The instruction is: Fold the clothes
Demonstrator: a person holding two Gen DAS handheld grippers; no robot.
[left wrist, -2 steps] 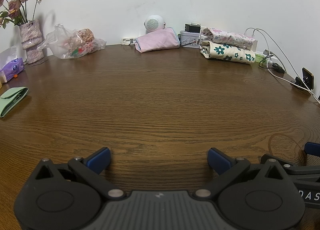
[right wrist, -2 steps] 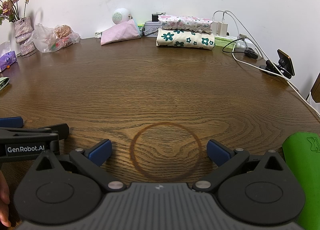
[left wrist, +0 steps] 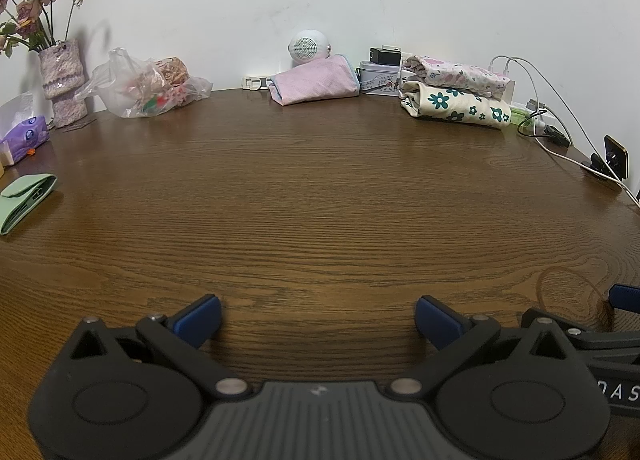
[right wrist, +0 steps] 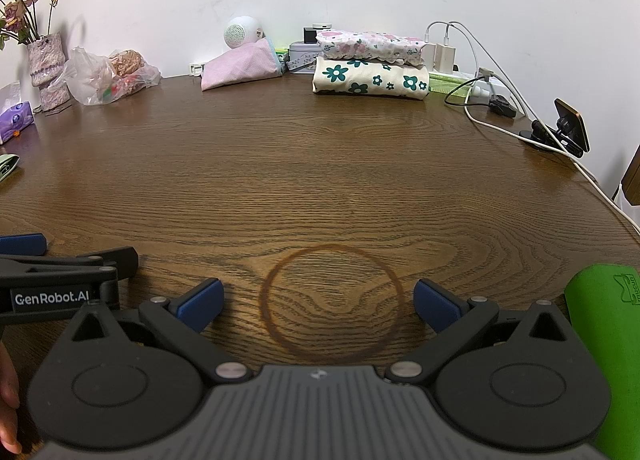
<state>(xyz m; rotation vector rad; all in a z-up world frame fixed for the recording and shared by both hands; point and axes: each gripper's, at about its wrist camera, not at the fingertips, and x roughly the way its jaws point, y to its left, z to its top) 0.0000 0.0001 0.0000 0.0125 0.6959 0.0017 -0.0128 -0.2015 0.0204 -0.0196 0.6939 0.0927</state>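
Right wrist view: both tongs, left tongs (right wrist: 24, 260) and right tongs (right wrist: 318, 302), are held spread and empty over the bare surface (right wrist: 320, 179). Folded clothes (right wrist: 370, 59) are stacked at one o'clock — probably parked clear of the working area.

Home room, wooden table against a plain white wall.
Household clutter lines the table's (right wrist: 320, 179) far edge: a vase of dried roses (right wrist: 44, 59), a plastic bag of snacks (right wrist: 108, 75), a tissue pack (left wrist: 26, 137), two folded floral garments (right wrist: 370, 63) stacked, a pink folded cloth (left wrist: 314, 79), phone chargers with cables (right wrist: 440, 53), and a small white speaker (left wrist: 307, 45).
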